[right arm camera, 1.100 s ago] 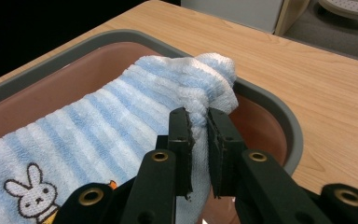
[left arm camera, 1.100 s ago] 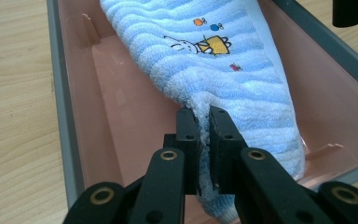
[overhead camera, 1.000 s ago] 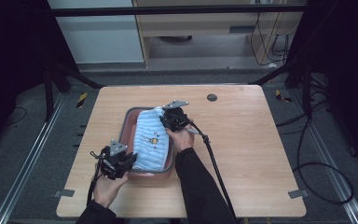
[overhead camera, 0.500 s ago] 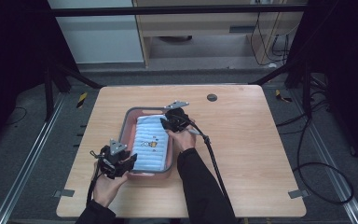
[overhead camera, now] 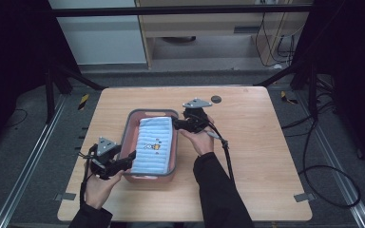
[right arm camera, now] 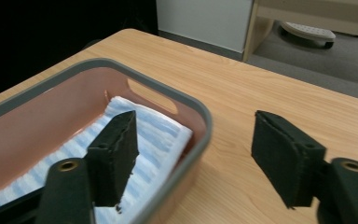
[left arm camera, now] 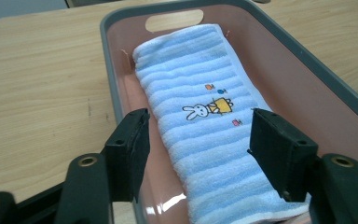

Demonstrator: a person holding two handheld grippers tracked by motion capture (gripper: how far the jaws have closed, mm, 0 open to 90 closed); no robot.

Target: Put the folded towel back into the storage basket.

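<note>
A folded light-blue striped towel point(overhead camera: 154, 145) with a small rabbit print lies flat in a pink basin with a grey rim point(overhead camera: 132, 124). My left gripper point(overhead camera: 132, 157) is at the basin's near left corner. It is open, and its jaws frame the towel point(left arm camera: 200, 93) without touching it. My right gripper point(overhead camera: 177, 124) is open at the basin's far right side. One of its jaws hangs over the towel's end point(right arm camera: 154, 128) inside the basin rim point(right arm camera: 186, 100), while the other is outside above the table.
The basin sits left of centre on a wooden table point(overhead camera: 266, 142). A small dark disc point(overhead camera: 216, 99) lies near the far edge. The right gripper's cable point(overhead camera: 224, 149) trails along the forearm. The right half of the table is bare wood.
The towel, bunched and raised at its far end before, now lies flat in the basin. The right gripper has come off it and moved to the right rim. The left gripper has barely moved.
</note>
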